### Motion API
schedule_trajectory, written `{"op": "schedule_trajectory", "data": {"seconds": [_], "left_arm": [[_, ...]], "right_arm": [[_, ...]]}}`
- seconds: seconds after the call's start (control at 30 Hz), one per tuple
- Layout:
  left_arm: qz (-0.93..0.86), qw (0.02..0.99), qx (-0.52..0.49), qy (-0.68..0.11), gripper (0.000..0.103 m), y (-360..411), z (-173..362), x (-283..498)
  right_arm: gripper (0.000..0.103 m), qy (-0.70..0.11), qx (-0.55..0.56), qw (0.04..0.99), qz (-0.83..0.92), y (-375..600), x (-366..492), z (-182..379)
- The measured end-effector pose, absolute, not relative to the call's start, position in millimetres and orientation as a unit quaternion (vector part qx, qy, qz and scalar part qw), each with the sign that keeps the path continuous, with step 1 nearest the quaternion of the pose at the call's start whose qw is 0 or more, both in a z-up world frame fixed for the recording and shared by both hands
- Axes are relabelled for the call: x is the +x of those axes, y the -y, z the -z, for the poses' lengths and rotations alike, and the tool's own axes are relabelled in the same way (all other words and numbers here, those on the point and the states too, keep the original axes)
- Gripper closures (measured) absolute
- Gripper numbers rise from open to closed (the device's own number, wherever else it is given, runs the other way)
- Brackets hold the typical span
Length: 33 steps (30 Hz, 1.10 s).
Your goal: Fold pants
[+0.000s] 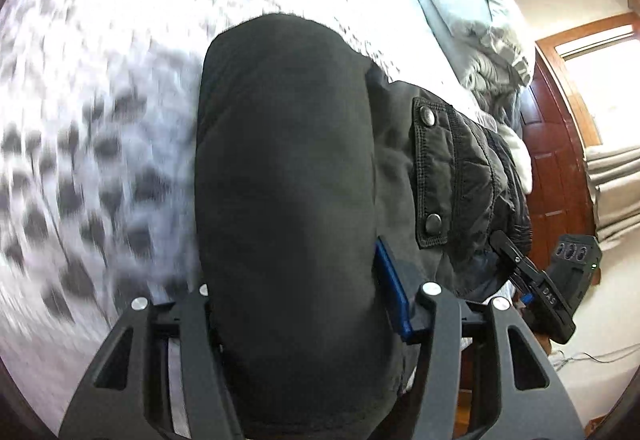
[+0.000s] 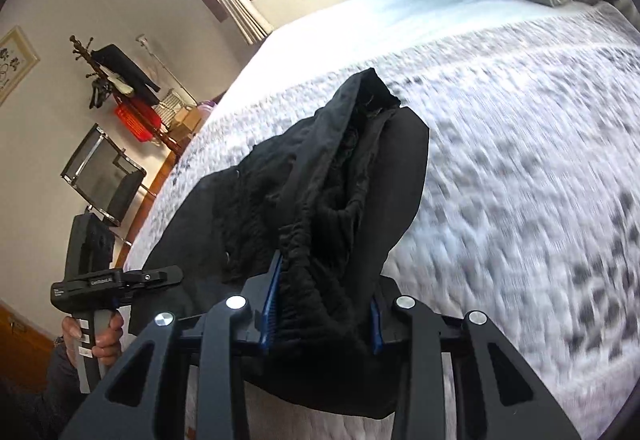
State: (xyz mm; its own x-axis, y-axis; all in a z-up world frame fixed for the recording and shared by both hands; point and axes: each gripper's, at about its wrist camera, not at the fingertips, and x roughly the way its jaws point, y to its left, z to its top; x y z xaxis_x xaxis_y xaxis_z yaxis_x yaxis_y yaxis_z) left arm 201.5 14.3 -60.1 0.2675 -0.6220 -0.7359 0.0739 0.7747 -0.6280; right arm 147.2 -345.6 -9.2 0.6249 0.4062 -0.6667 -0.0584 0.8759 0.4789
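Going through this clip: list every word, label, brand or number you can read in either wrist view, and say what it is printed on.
"DAS", seen upside down, on the body of the right tool in the left wrist view.
White brand lettering on the side of the left tool in the right wrist view: too small to read reliably.
Small print beside that lettering: unreadable.
Framed picture on the wall: dark marks, too blurred to tell.
Black pants: no text visible.
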Motion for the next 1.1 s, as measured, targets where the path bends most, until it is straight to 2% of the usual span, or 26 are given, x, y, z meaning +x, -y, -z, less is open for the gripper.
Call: {"op": "schedule_trajectory", "data": {"seconds": [0.23,0.33,0.5,0.57,0.73,0.77,0.83,0.93,1.1], "left_arm": [[0.218,0.787,-0.241,-0.525,0.050,-23,52,246],[0.199,0.783,-0.233,-0.541,0.042,-22,74,254],[0.194,0.794,-0.223,-0.530,0.025,-13,86,249],[0.187,0.798,-0.223,-0.528,0.023,-11,85,247],[0.138,0.828,-0.178,-0.514,0.012,-24,69,236],[0.130,0.833,-0.169,-0.511,0.011,-24,65,234],[0.124,0.836,-0.161,-0.510,0.011,-25,61,231],[0.128,0.829,-0.160,-0.520,0.011,-25,62,226],[0.108,0.836,-0.154,-0.515,0.011,-38,57,206]], "right_arm": [[0.068,-0.401,0.225,0.877,-0.139,348,190,16],[0.067,-0.435,0.238,0.861,-0.117,353,206,49],[0.049,-0.456,0.279,0.839,-0.103,373,208,81],[0.039,-0.460,0.267,0.841,-0.097,374,203,80],[0.030,-0.456,0.230,0.857,-0.068,377,178,64],[0.031,-0.459,0.224,0.857,-0.069,376,173,63],[0.043,-0.470,0.215,0.852,-0.081,371,163,64],[0.043,-0.483,0.189,0.852,-0.076,362,151,69],[0.040,-0.465,0.229,0.853,-0.066,375,140,62]]}}
